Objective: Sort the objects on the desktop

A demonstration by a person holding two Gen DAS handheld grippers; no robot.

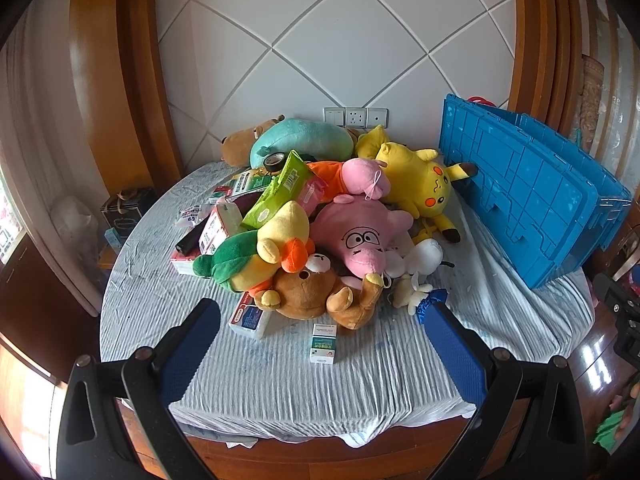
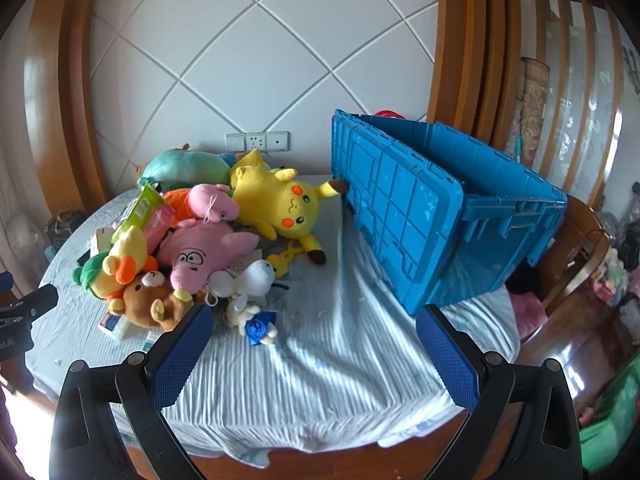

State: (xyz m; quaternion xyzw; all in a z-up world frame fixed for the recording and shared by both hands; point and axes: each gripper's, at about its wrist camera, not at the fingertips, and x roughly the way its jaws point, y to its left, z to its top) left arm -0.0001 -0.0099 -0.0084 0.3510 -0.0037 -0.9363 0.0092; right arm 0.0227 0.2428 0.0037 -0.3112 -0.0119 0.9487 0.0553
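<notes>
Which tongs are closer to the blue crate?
Right. The right tongs are open just in front of the blue crate; the left tongs face the toy pile, crate off to their right.

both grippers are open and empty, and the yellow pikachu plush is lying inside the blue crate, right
Not quite. The yellow pikachu plush is not inside the blue crate; it lies on the table beside it, one ear tip against the crate's flap, as the right wrist view shows. The left gripper and right gripper are indeed open and empty.
</notes>
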